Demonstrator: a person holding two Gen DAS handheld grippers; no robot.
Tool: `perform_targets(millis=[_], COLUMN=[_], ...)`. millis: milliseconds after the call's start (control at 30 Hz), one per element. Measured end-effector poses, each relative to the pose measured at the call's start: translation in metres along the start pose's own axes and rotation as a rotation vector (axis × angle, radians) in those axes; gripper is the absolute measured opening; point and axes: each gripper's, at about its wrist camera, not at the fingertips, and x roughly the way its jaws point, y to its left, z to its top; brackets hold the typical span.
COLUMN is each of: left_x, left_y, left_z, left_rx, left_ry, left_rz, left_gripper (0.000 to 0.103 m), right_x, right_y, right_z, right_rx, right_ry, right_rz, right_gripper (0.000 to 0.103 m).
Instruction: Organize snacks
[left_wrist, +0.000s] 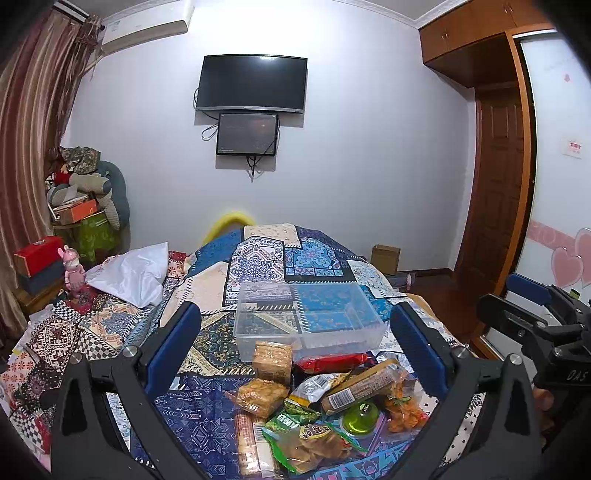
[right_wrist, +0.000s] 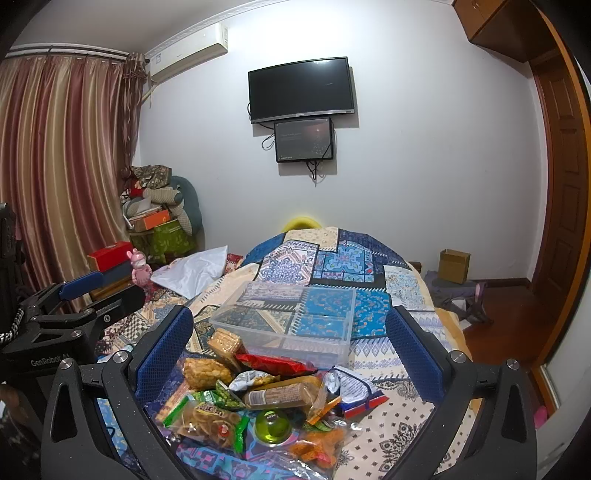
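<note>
A pile of packaged snacks (left_wrist: 317, 402) lies on the patterned bedspread, also in the right wrist view (right_wrist: 258, 402). It holds biscuit packs, a red wrapper (left_wrist: 332, 362), a green jelly cup (left_wrist: 360, 417) and a long cracker sleeve (left_wrist: 365, 384). An empty clear plastic box (left_wrist: 306, 317) sits just behind the pile, also in the right wrist view (right_wrist: 291, 321). My left gripper (left_wrist: 295, 354) is open above the pile. My right gripper (right_wrist: 291, 354) is open above it too, and it shows at the right edge of the left wrist view (left_wrist: 535, 314).
The bed (left_wrist: 258, 258) has a white pillow (left_wrist: 133, 273) at left. Boxes and a pink toy (left_wrist: 74, 269) stand on a bedside stand. A cardboard box (right_wrist: 454, 266) sits on the floor by the wall. A door (left_wrist: 498, 184) is at right.
</note>
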Motion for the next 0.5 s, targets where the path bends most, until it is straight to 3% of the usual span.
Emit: perform_targets(millis=[500], left_x=[0.0011], left_y=[0.0029], left_z=[0.0005], left_rx=[-0.006], left_ry=[0.007], left_rz=[-0.004], left_gripper=[0.103], right_x=[0.0001], right_y=[-0.0007], right_z=[0.0004], right_rx=[0.001], right_ry=[0.0], right_rz=[0.001], right_gripper=[0.103])
